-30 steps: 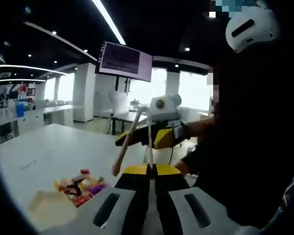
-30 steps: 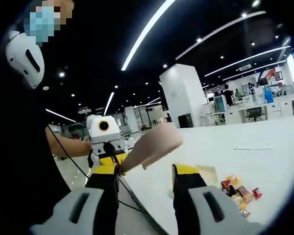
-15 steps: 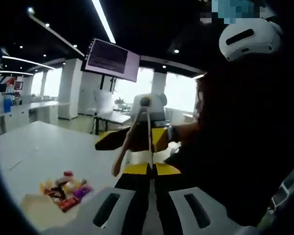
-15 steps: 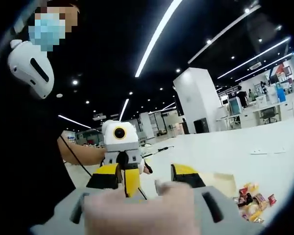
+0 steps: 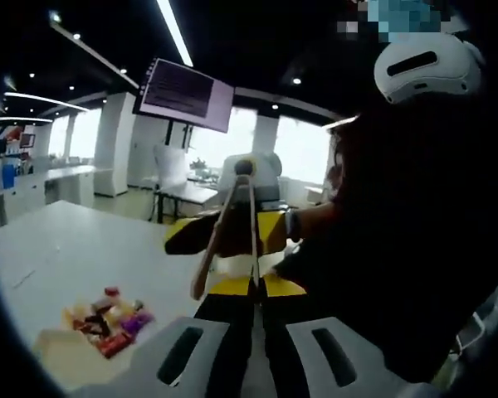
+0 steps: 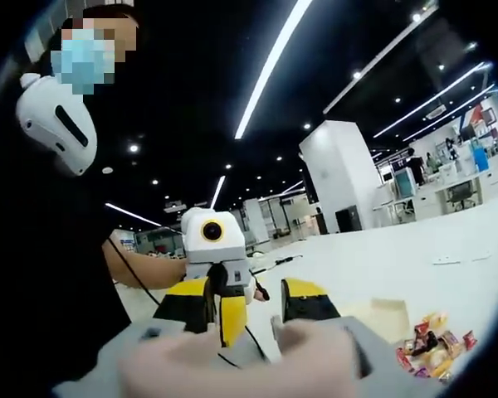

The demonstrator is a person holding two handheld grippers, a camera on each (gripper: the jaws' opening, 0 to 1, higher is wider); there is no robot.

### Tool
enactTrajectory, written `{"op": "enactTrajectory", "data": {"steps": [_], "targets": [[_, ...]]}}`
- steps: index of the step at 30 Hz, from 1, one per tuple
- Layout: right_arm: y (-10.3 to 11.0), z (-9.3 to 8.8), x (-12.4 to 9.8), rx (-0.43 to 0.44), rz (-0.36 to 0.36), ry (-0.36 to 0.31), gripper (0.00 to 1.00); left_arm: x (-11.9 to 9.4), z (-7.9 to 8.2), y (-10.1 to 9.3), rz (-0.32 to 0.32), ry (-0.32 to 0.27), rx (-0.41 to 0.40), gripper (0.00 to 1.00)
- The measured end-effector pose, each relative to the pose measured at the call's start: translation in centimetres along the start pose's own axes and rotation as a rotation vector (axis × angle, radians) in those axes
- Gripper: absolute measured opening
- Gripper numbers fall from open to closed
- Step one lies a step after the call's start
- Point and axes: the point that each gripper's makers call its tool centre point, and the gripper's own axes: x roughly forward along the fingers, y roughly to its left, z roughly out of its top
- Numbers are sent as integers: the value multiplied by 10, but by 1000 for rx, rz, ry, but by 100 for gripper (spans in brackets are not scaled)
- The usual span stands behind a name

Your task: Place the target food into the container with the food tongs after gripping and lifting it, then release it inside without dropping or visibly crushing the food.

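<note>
Since a second ago, the pale wooden food tongs (image 5: 232,228) have changed hands: they stuck out from the right gripper's (image 6: 245,300) jaws then, and now those jaws stand parted with nothing between them. In the right gripper view a blurred hand (image 6: 249,365) crosses the bottom, where there was none a second ago.

In the left gripper view the left gripper (image 5: 251,286) has its jaws pressed together on the tongs' joined end, so the two wooden arms rise away from the camera toward the right gripper opposite, which shows yellow and black just behind them. The tongs' tips are up in the air, well apart from any food.

The pile of small wrapped snacks in red, yellow and purple (image 5: 104,317) lies on the white table (image 5: 66,249), touching the near edge of the shallow beige cardboard container (image 5: 70,361). In the right gripper view the same pile (image 6: 436,347) sits just beside the container (image 6: 382,313).

By my reading, only the setup is done: the tongs are taken up. Reaching down, gripping a snack, lifting it, carrying it over the container and letting go inside all remain.
</note>
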Motion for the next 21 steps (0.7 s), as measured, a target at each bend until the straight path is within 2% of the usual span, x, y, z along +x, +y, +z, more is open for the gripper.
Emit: {"op": "enactTrajectory", "data": {"steps": [3, 10, 15, 21], "targets": [[0, 1, 1, 6, 2, 1, 33, -1, 1, 0, -4, 8, -9, 0], [4, -7, -1, -28, 21, 61, 32, -2, 0, -3, -8, 26, 0, 0], [7, -9, -2, -53, 37, 79, 31, -2, 0, -4, -13, 37, -2, 0], [11, -15, 1, -75, 62, 128, 31, -1, -6, -7, -21, 95, 7, 0]]}}
